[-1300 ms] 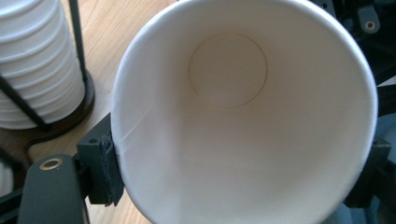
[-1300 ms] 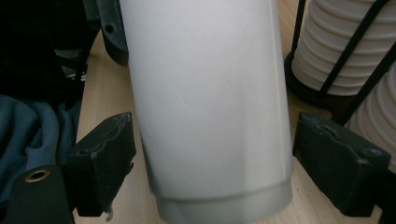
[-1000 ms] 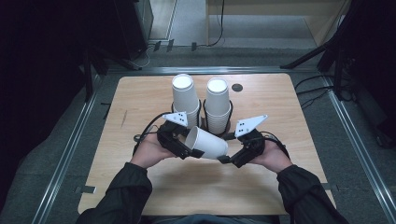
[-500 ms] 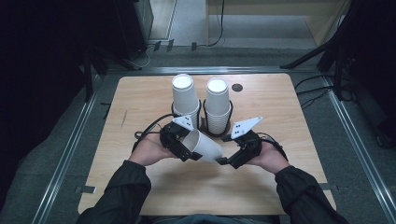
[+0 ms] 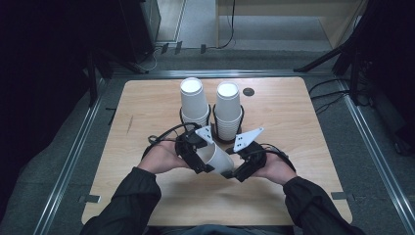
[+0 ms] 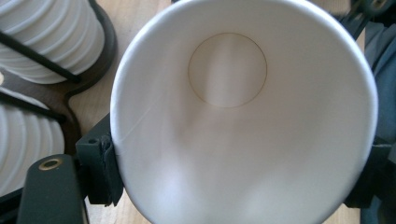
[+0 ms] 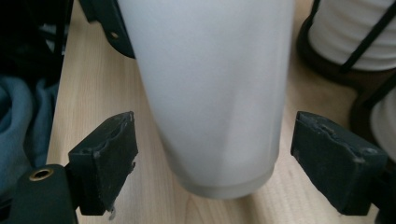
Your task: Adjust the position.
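Observation:
A single white paper cup [image 5: 218, 158] lies on its side above the table's near middle. My left gripper [image 5: 201, 160] is shut on its rim, and in the left gripper view the cup's open mouth [image 6: 243, 116] faces the camera, with my left gripper [image 6: 238, 179] pinching it from both sides. My right gripper [image 5: 239, 171] is at the cup's base and open. In the right gripper view the cup [image 7: 210, 93] hangs between the spread jaws of my right gripper [image 7: 219, 158], with a gap on each side.
Two tall stacks of white paper cups, the left stack [image 5: 193, 100] and the right stack [image 5: 228, 108], stand upside down in black wire holders [image 5: 214, 128] just behind the grippers. The wooden table [image 5: 303, 127] has a small dark hole [image 5: 248, 91] at the back right.
Both hands have drawn slightly closer together. The right gripper has moved in around the cup's base, and the cup has drifted a little toward the near edge.

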`<state>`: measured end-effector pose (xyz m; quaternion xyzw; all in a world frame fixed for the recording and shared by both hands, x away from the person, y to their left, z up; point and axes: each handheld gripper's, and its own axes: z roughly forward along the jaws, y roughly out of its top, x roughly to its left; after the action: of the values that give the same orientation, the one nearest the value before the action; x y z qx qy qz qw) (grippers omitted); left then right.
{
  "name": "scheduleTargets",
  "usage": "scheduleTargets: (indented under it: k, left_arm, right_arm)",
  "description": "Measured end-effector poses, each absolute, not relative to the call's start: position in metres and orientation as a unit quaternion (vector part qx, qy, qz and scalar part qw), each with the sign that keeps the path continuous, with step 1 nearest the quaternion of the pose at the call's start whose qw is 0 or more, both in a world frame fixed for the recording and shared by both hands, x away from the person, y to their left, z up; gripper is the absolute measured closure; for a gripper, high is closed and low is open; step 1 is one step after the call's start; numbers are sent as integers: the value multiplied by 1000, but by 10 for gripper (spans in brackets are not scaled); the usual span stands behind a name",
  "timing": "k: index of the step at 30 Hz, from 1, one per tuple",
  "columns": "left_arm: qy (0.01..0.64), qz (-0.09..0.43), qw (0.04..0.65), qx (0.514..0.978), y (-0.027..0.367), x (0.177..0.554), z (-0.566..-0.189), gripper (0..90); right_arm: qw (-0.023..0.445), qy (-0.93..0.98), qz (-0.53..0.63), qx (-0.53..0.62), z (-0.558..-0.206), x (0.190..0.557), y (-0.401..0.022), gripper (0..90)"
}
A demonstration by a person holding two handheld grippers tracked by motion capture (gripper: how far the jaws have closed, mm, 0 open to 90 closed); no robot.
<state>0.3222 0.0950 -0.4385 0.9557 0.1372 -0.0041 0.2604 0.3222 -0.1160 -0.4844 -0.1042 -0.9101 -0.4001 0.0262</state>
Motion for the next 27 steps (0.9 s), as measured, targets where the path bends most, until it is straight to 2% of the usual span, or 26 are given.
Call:
scheduleTargets:
  k: [10, 14, 20, 24, 27]
  left_arm:
    - [125, -23, 266, 955, 84, 316, -433, 148]
    - [115, -19, 266, 957, 82, 314, -434, 141]
    - [122, -39, 273, 954, 85, 318, -435, 103]
    - [119, -34, 273, 954, 86, 318, -437, 79]
    - [119, -33, 279, 952, 87, 319, -437, 27]
  right_arm:
    - [28, -915, -395, -81, -489, 317, -106, 166]
    - [31, -916, -394, -66, -488, 313, -105, 230]
    - [38, -914, -398, -67, -486, 314, -106, 232]
    - [37, -916, -395, -67, -486, 314, -106, 228]
    - [35, -916, -393, -73, -486, 315, -108, 227]
